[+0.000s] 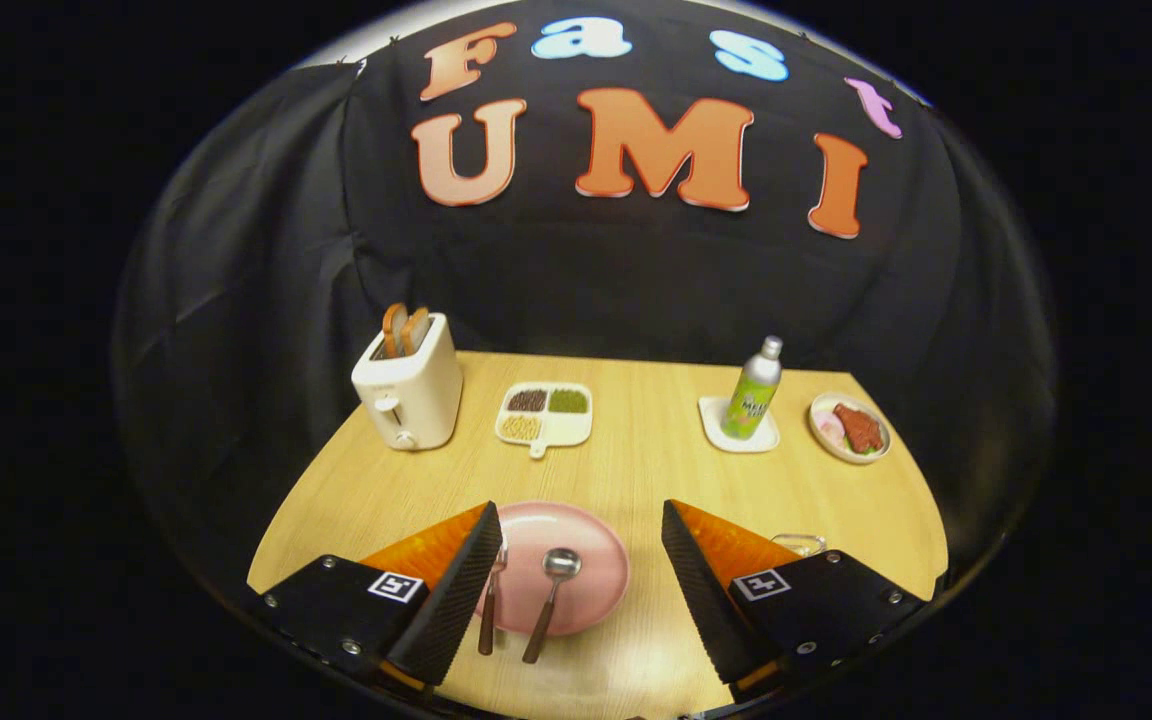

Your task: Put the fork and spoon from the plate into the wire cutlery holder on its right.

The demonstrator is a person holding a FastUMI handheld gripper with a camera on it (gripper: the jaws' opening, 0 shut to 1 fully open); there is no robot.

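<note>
A pink plate [591, 545] lies on the wooden table between my two fingers. A spoon [553, 587] with a brown handle rests on it, bowl pointing away, handle hanging over the near rim. The fork [490, 600] lies to the spoon's left, partly hidden by my left finger [456, 590]. My gripper [581, 520] is open and hovers above the plate, holding nothing. The wire cutlery holder [800, 543] peeks out just behind my right finger [701, 590], to the right of the plate; most of it is hidden.
Along the far side of the table [636, 470] stand a cream toaster [409, 390] with bread slices, a white divided dish [545, 414] of beans, a green bottle [754, 390] on a white coaster, and a small plate of food [849, 428].
</note>
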